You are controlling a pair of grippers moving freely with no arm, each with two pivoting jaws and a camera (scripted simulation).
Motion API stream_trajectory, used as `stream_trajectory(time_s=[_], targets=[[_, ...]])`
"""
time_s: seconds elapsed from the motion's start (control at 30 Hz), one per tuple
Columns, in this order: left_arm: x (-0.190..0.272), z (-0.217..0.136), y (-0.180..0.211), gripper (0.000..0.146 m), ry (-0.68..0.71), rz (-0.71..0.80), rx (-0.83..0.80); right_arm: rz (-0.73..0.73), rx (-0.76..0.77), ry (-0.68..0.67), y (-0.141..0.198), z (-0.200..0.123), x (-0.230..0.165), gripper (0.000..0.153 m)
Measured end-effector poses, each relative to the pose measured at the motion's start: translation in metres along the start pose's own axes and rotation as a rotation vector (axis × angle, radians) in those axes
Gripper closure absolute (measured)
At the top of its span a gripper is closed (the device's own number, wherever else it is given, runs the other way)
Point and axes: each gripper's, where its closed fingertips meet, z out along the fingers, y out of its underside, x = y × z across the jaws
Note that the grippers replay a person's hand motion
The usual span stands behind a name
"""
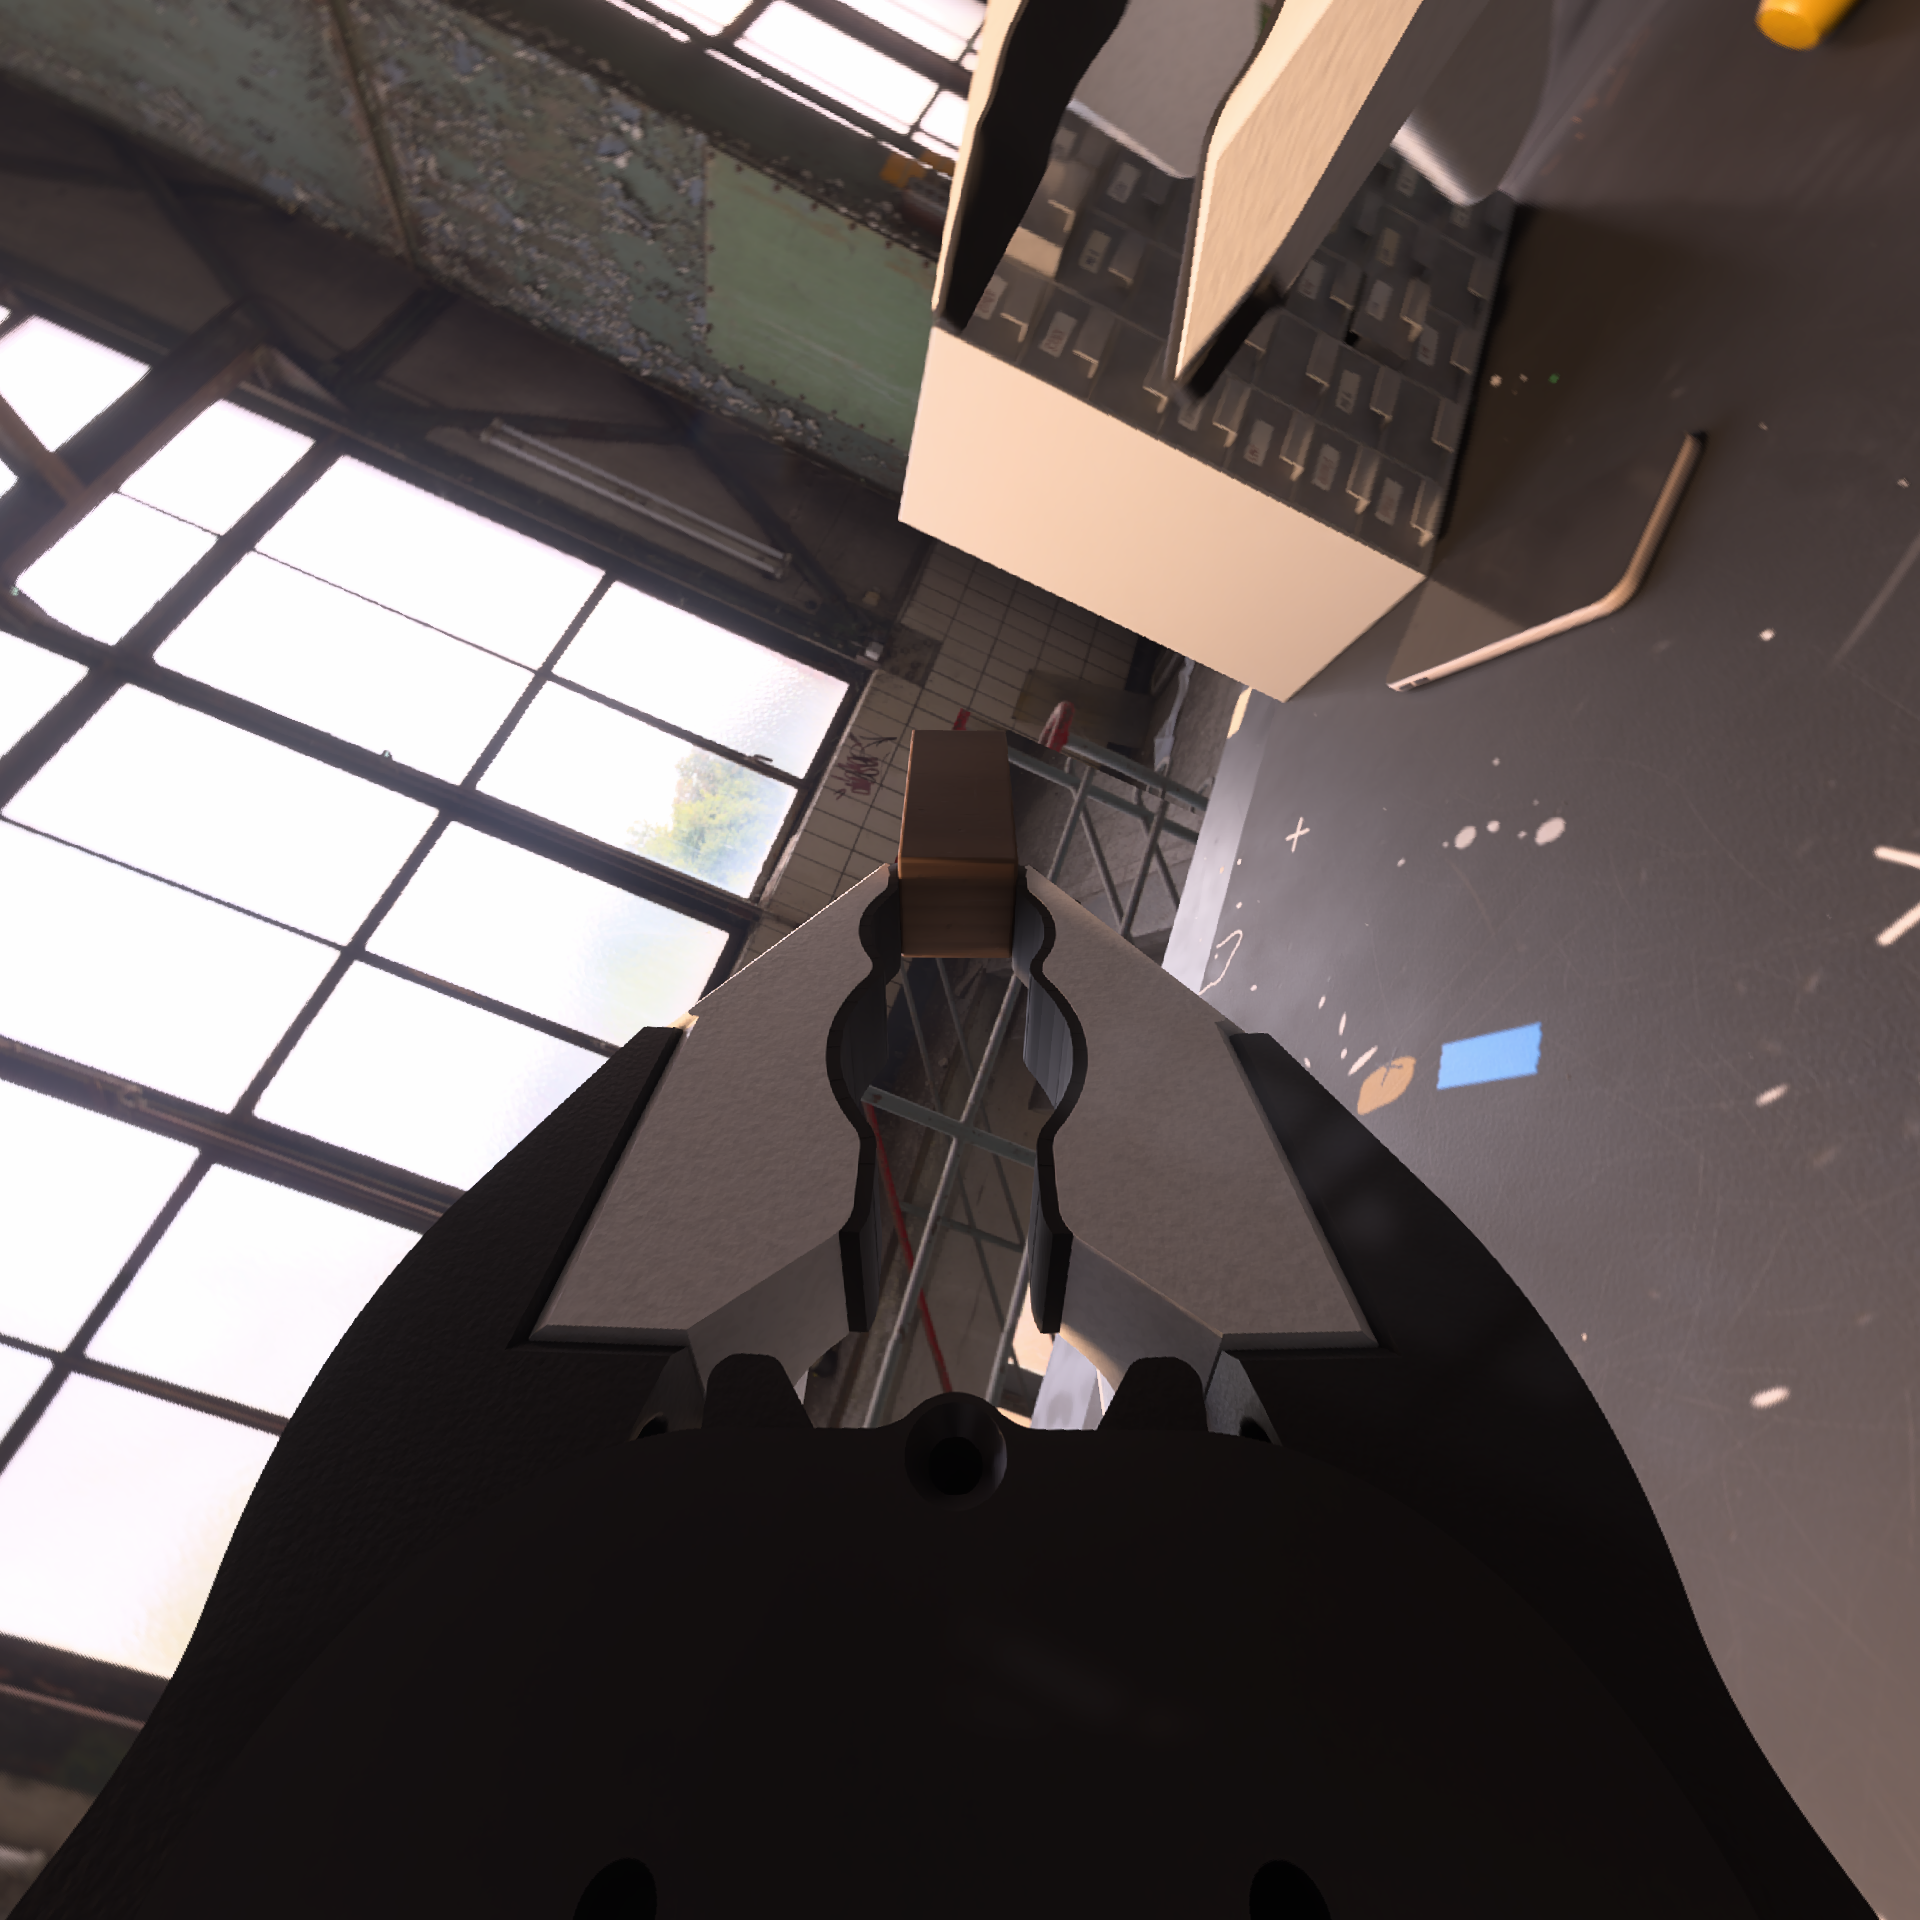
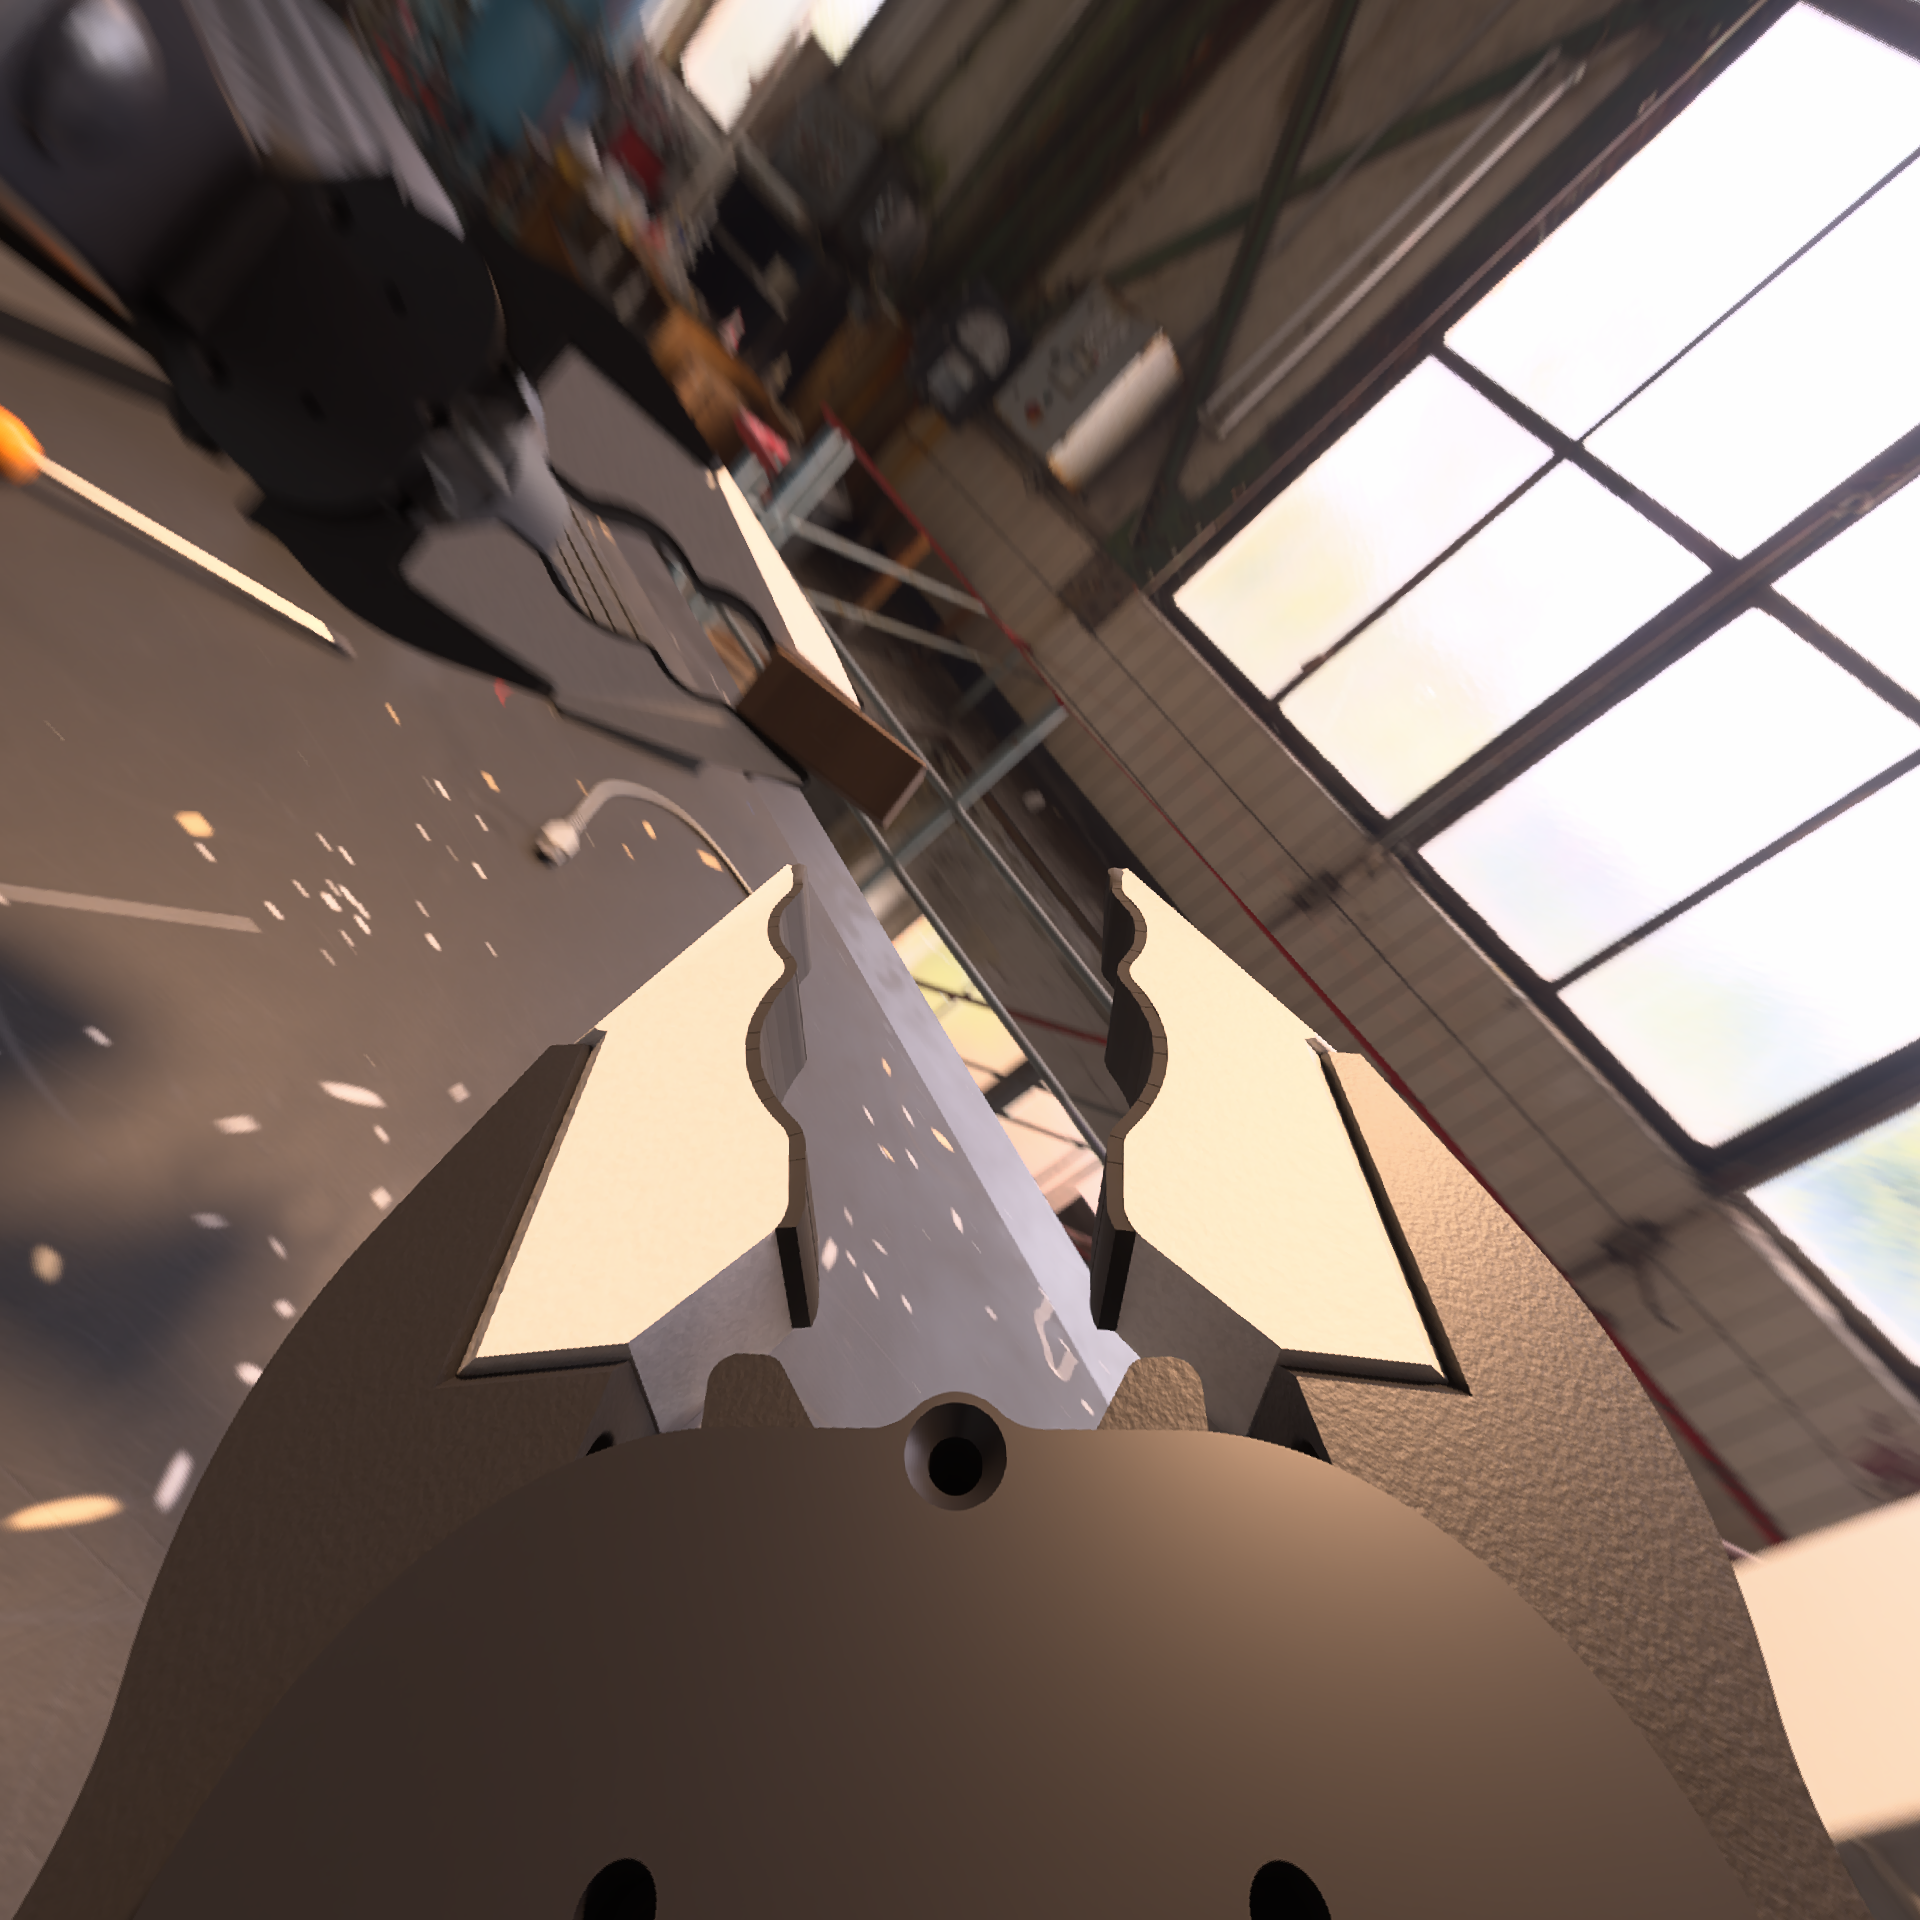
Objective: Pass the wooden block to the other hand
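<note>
Between the pale fingertips of the left gripper [image 1: 956, 904], a small brown rectangular wooden block [image 1: 956, 857] is clamped by its near end, its far end sticking out forward past the tips, in the air beyond the edge of the dark grey speckled tabletop [image 1: 1621, 935]. Across from it, the right gripper [image 2: 951, 894] holds its fingers spread apart with nothing between them, pointed toward the block [image 2: 831, 732] but well apart from it. On the tabletop lie a blue strip of tape [image 1: 1488, 1055] and a white curved cable [image 2: 634, 805]. Large paned windows [image 1: 312, 779] fill the background.
</note>
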Motion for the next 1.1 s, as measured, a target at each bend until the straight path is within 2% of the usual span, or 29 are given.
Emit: stream_trajectory(time_s=[0.13,0.2,0.37,0.43,0.53,0.6,0.9,1.03,1.1], targets=[[0.011,-0.004,-0.005,0.126,0.087,0.023,0.027,-0.207,-0.178,0.061,0.021,0.007,-0.001,0.089],[0.015,-0.008,-0.008,0.126,0.134,-0.007,0.069,-0.288,-0.211,0.03,0.027,0.01,-0.008,0.089],[0.013,-0.016,-0.011,0.126,0.174,-0.074,0.096,-0.293,-0.397,-0.007,0.055,0.005,-0.008,0.089],[0.016,-0.022,-0.017,0.126,0.24,-0.124,0.154,-0.243,-0.326,-0.06,0.05,0.007,-0.016,0.089],[0.026,-0.032,-0.027,0.126,0.384,-0.236,0.263,-0.065,-0.031,-0.239,0.016,0.01,-0.041,0.091],[0.033,-0.034,-0.03,0.126,0.447,-0.27,0.294,0.028,0.084,-0.343,0.001,0.011,-0.054,0.095],[0.057,-0.04,-0.036,0.126,0.632,-0.29,0.29,0.022,0.048,-0.486,0.004,0.019,-0.083,0.119],[0.058,-0.042,-0.044,0.126,0.664,-0.308,0.323,0.017,0.04,-0.52,0.004,0.02,-0.09,0.126],[0.054,-0.04,-0.043,0.126,0.634,-0.299,0.316,0.009,0.039,-0.501,0.004,0.022,-0.088,0.131]])
